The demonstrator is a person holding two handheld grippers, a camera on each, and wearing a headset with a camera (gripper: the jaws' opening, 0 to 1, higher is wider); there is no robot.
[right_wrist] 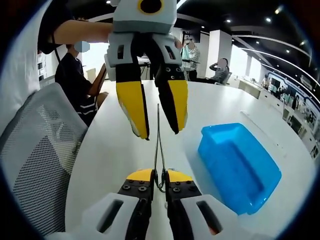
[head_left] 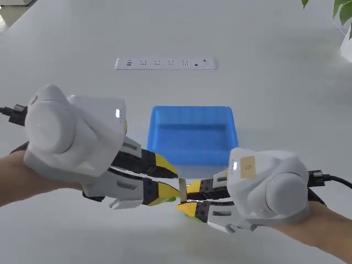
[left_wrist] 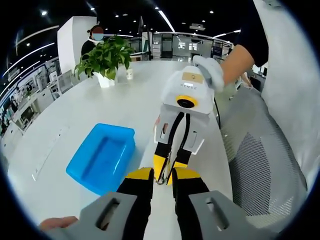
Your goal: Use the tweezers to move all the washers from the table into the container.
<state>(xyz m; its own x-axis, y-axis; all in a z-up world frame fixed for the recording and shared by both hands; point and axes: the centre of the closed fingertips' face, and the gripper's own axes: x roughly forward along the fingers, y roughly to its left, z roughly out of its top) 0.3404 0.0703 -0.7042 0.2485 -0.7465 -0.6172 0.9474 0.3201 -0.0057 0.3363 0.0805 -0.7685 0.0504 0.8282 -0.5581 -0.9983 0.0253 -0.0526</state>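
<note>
So, big white table (head_left: 275,82) takes up most of the head view, with a grey mesh chair (right_wrist: 40,165) pulled up to its edge in the right gripper view. The blue container (head_left: 191,135) sits on the table just past the two grippers, roughly in the middle, and there's a power strip (head_left: 165,63) lying further back behind it.

Both grippers are low over the table on the near side of the container, pointing nose to nose. The left gripper (head_left: 175,182) has its jaws spread apart with nothing gripped; its yellow fingers (right_wrist: 135,107) sit one on each side of the far end of the tweezers (right_wrist: 158,135), not touching them as far as I can tell. The right gripper (head_left: 188,198) is pinched nearly closed on the near end of the tweezers, so the thin metal legs stick straight out toward the left one, beside the container and clear of it.
</note>
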